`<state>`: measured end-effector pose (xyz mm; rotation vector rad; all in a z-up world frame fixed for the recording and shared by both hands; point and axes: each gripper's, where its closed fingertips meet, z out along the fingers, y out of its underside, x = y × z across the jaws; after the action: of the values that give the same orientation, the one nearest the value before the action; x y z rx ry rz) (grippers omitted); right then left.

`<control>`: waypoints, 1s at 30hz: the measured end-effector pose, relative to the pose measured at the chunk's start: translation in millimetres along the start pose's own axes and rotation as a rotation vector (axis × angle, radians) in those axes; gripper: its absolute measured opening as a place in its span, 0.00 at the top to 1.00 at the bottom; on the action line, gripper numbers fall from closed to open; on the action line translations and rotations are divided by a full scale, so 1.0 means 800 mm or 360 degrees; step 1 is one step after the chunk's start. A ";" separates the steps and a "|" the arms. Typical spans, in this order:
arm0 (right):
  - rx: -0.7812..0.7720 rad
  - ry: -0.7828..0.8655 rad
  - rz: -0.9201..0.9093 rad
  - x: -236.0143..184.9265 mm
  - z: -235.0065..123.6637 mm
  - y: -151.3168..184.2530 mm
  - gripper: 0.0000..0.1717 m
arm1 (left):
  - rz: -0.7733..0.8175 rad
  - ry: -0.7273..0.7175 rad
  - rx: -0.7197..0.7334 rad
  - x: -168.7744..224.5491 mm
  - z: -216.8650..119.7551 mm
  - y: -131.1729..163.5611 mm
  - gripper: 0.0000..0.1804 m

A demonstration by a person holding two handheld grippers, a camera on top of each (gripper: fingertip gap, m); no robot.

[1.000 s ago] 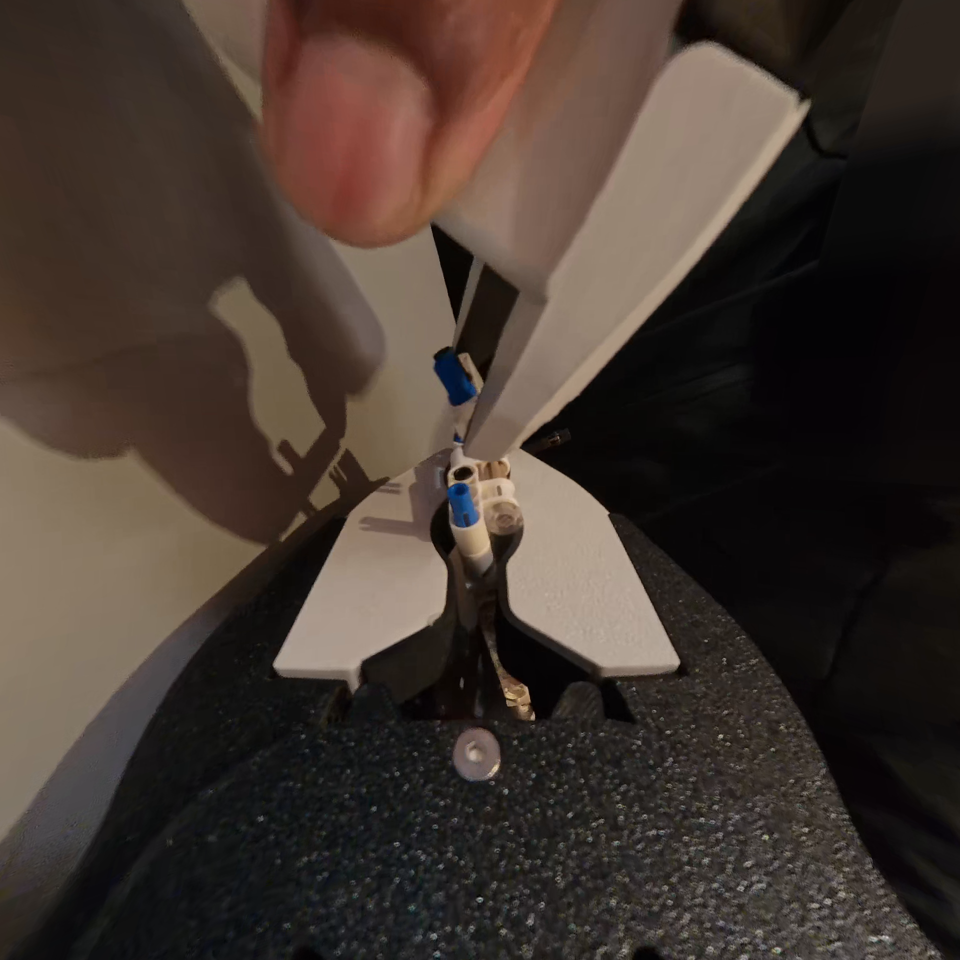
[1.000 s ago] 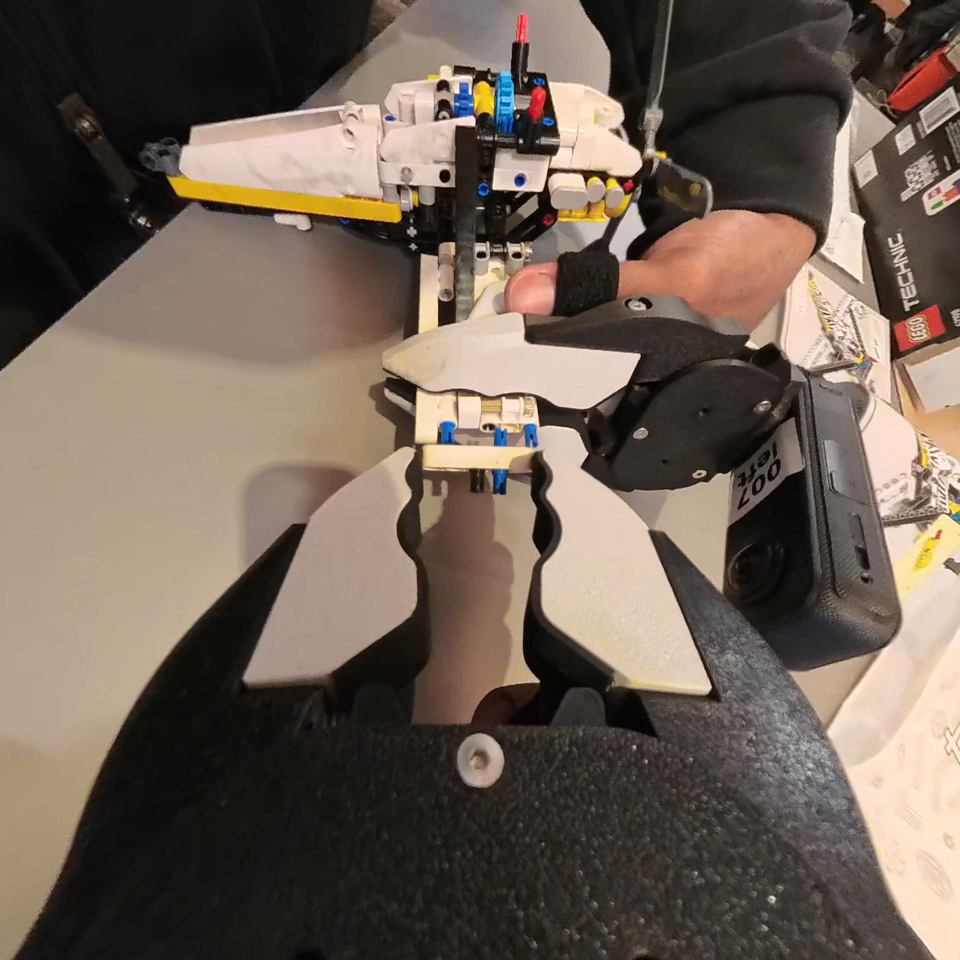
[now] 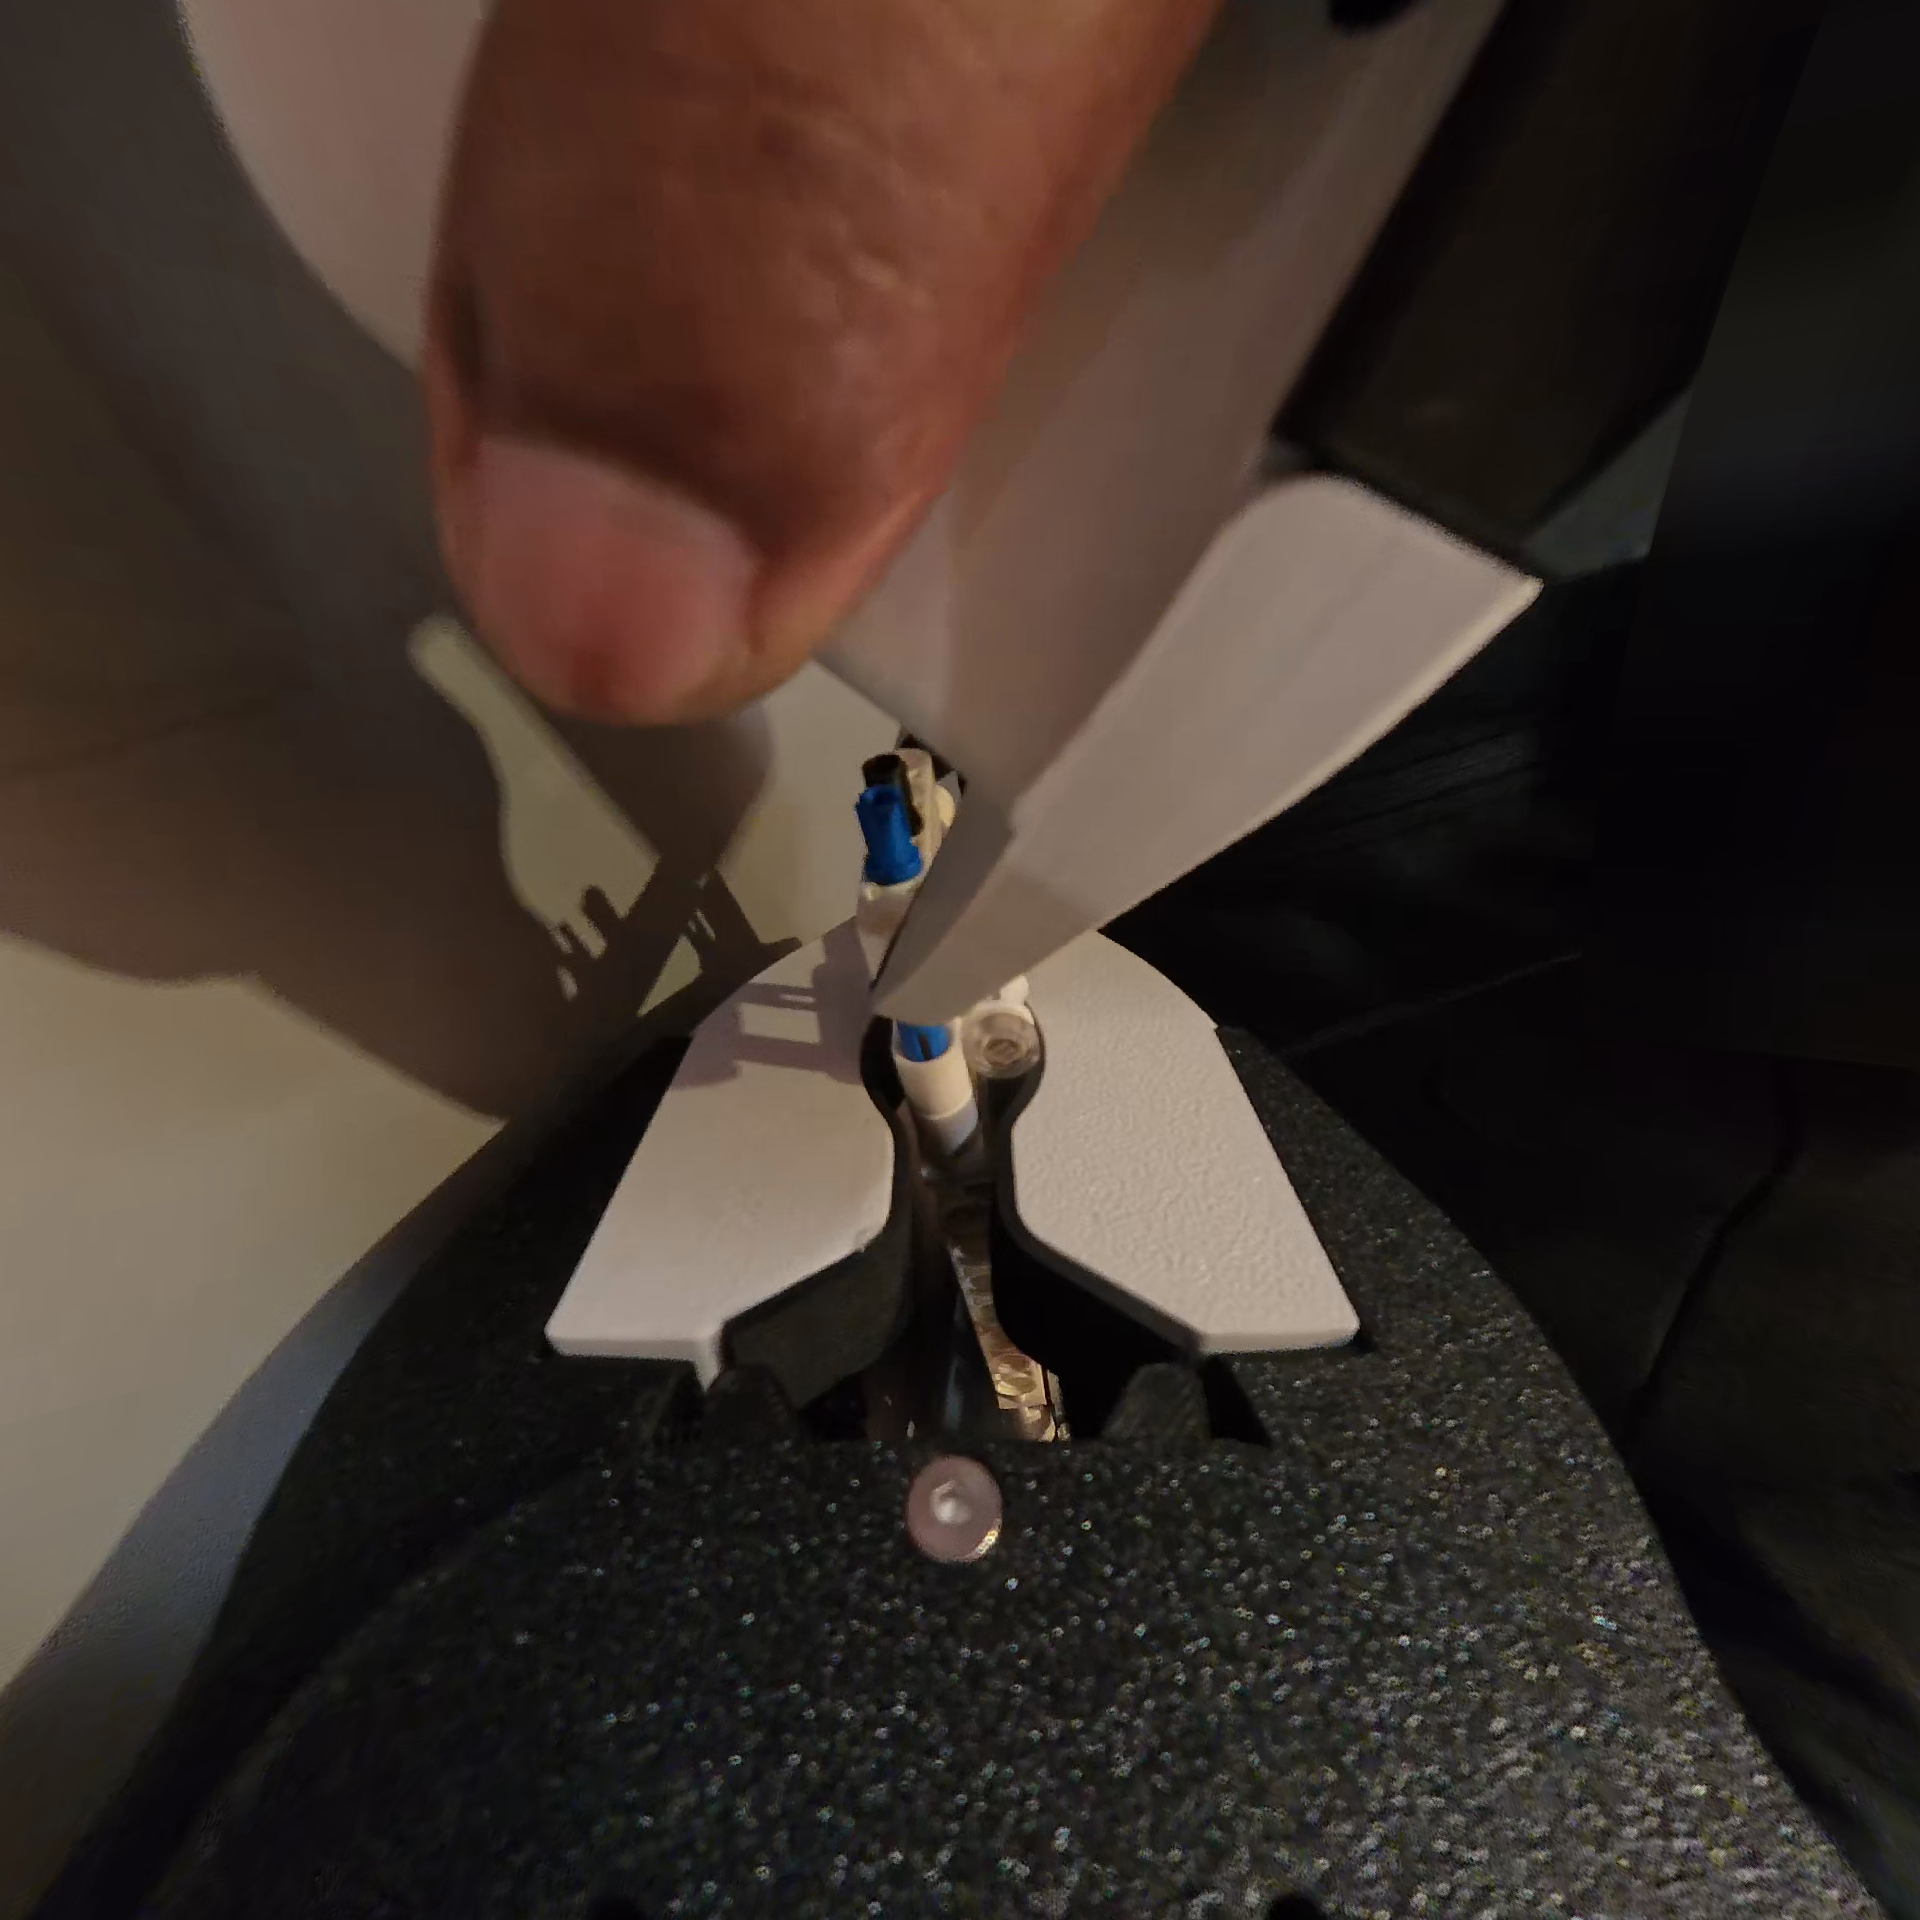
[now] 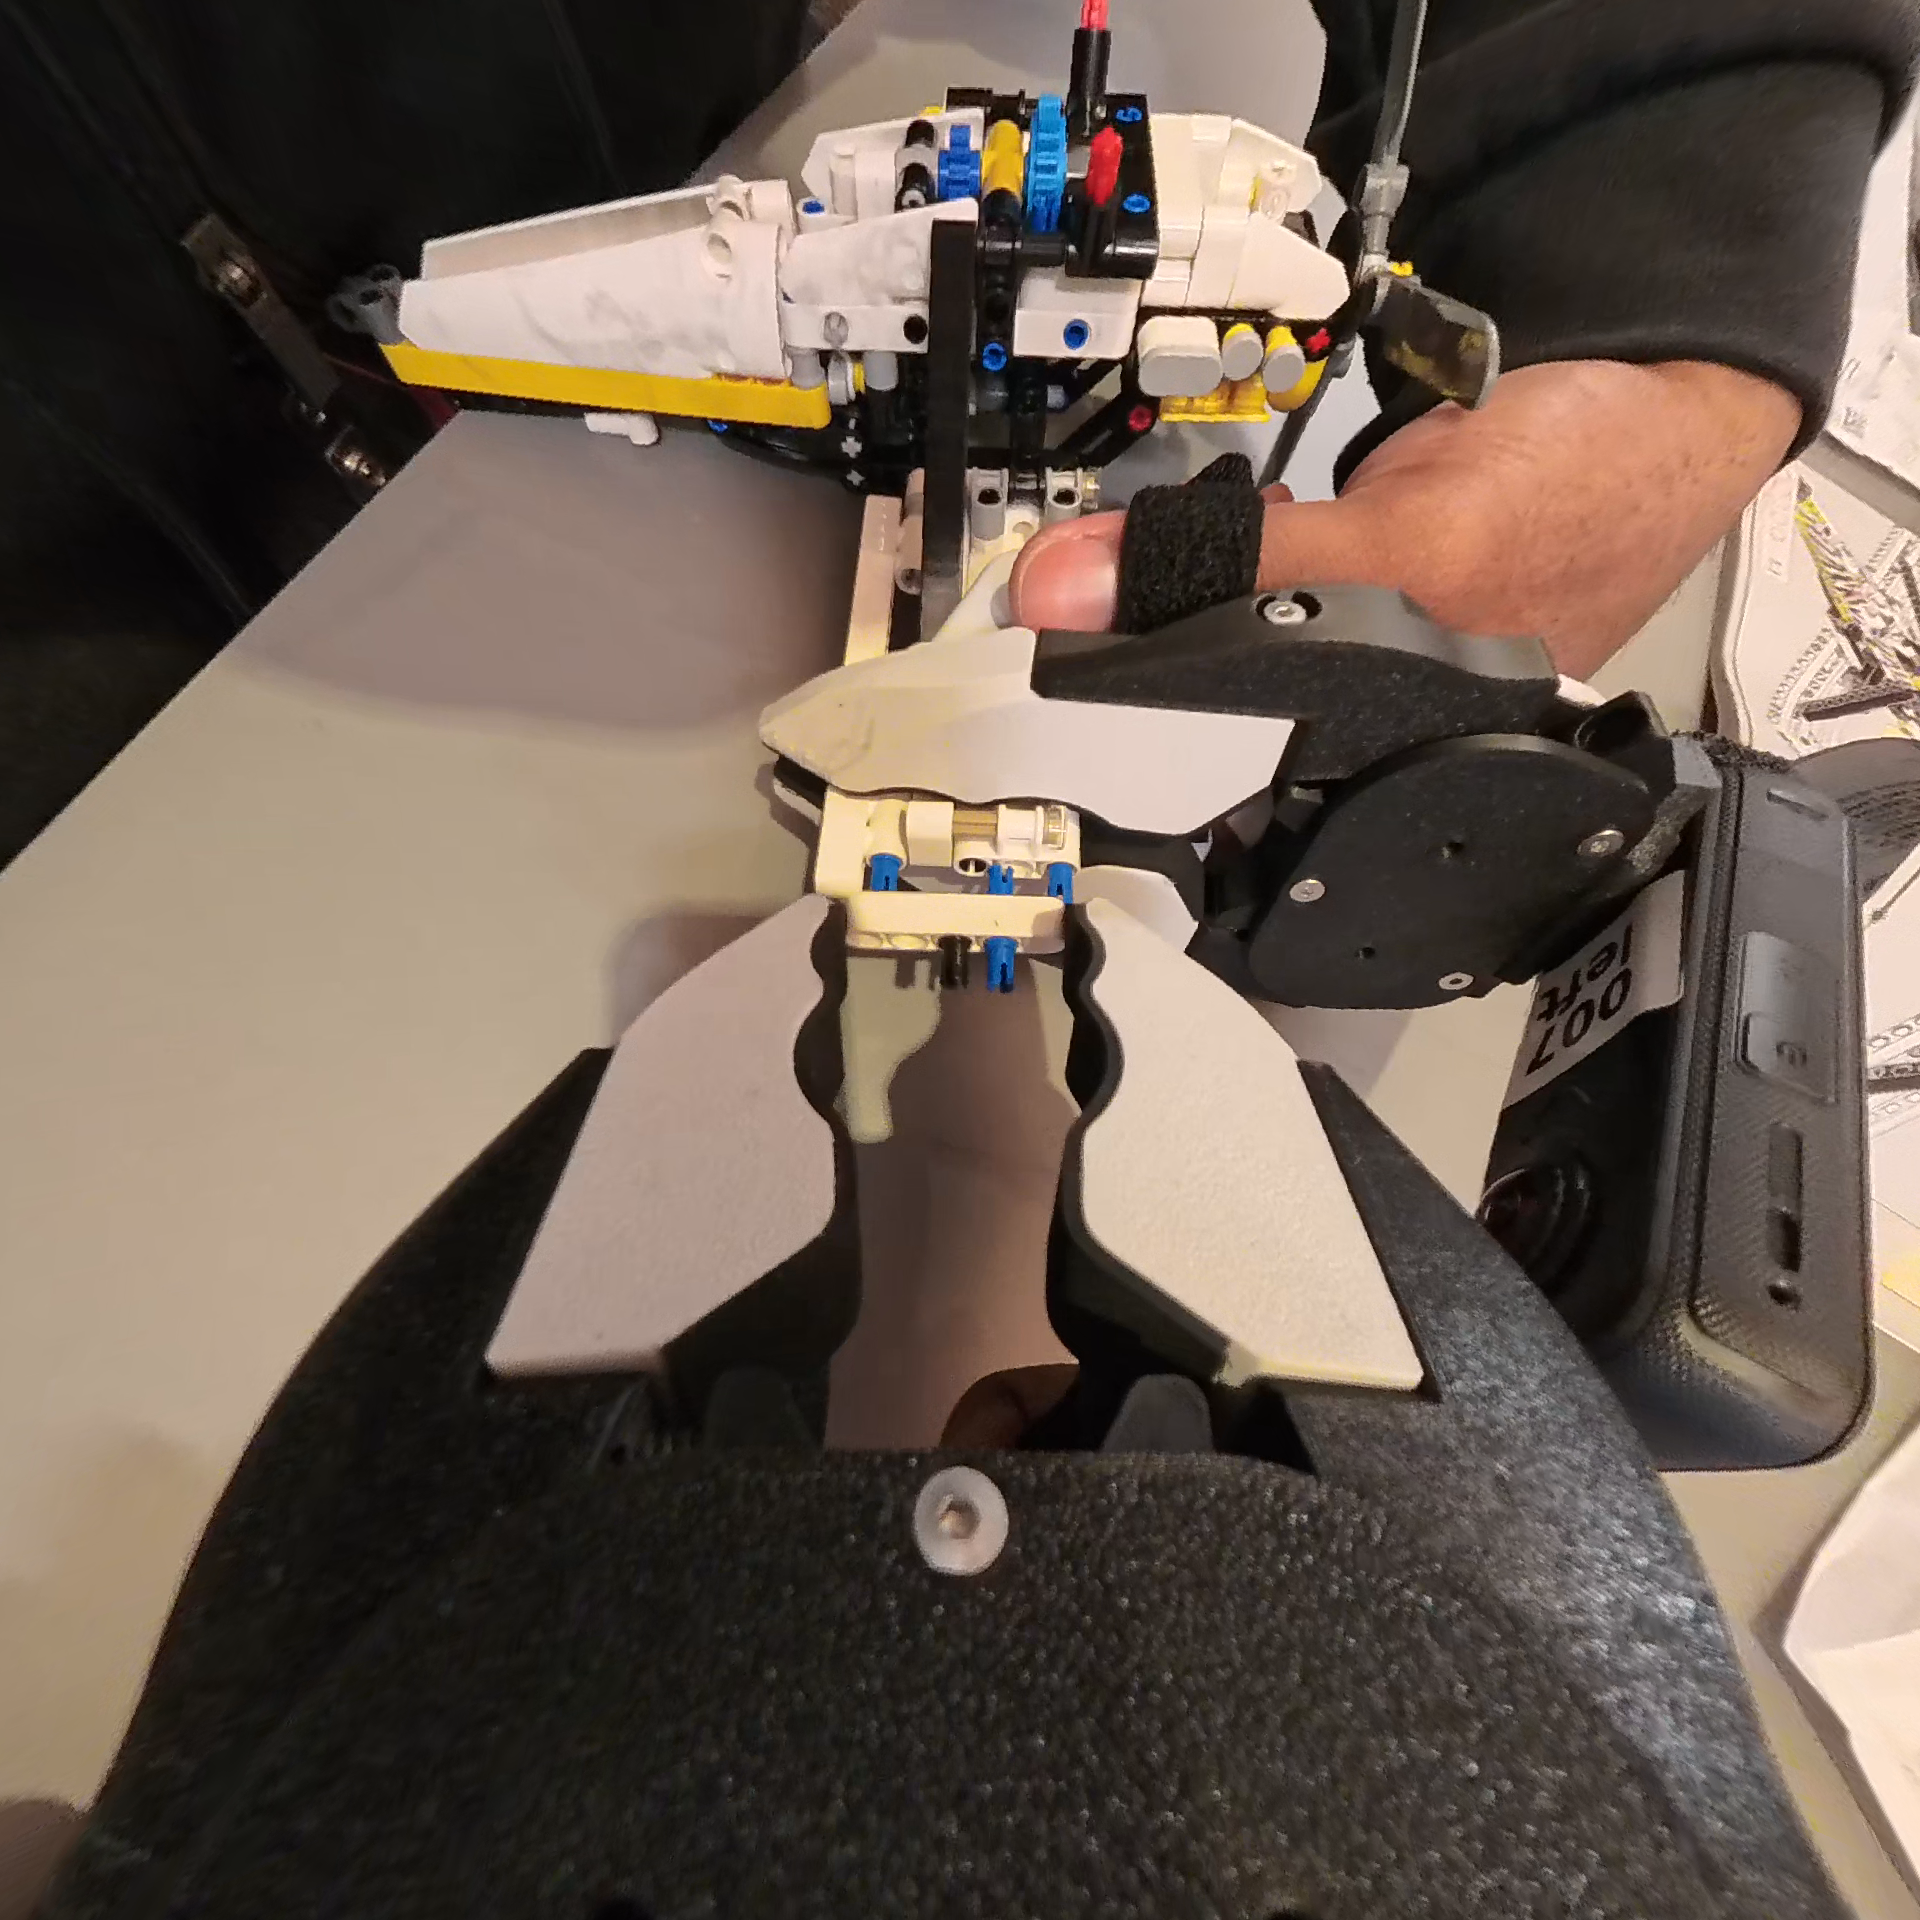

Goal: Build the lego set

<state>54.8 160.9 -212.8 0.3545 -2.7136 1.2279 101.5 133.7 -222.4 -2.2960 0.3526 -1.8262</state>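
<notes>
A small white brick frame with blue pins (image 4: 956, 914) is held just above the grey table (image 4: 364, 831). My left gripper (image 4: 821, 758) comes in from the right and is shut on it from above and below. In the left wrist view the frame (image 3: 940, 1091) sits pinched between that gripper's fingertips (image 3: 951, 1039), with a blue pin (image 3: 883, 831) sticking out beyond them. My right gripper (image 4: 951, 935) has a fingertip against each end of the frame's front white beam. One right finger (image 3: 1091, 779) shows in the left wrist view, under a thumb (image 3: 675, 416).
A white, yellow and black brick helicopter model (image 4: 935, 281) stands on the table's far side. A hand (image 4: 1507, 499) works the left gripper, whose black camera (image 4: 1714, 1143) is at the right. Printed sheets (image 4: 1829, 582) lie on the right edge. About 5 cm separates my left fingertips from my right.
In the left wrist view the thumb and the right finger have come closer and lower over the frame. Both grasps stay as they were.
</notes>
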 end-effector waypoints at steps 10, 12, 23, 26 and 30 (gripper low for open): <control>0.0037 0.0016 -0.0014 0.000 0.001 -0.003 0.77 | 0.0022 -0.0001 -0.0008 0.001 0.000 0.002 0.94; 0.0046 0.0012 0.0005 0.000 0.001 -0.002 0.77 | 0.0018 -0.0003 -0.0006 0.001 0.000 0.001 0.94; -0.0253 -0.0182 0.0281 -0.016 0.010 0.045 0.76 | 0.0032 -0.0045 0.0096 -0.001 -0.008 0.000 0.95; -0.0285 -0.0155 0.0317 -0.013 0.020 0.052 0.77 | 0.0054 -0.0064 0.0129 0.000 -0.010 0.001 0.94; -0.0249 -0.0101 0.0363 -0.009 0.023 0.054 0.76 | 0.0086 -0.0084 0.0158 0.000 -0.014 0.003 0.94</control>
<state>49.8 176.0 -257.5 0.0676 -2.9469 1.0599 90.8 131.4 -220.4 -2.2408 0.3062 -1.7146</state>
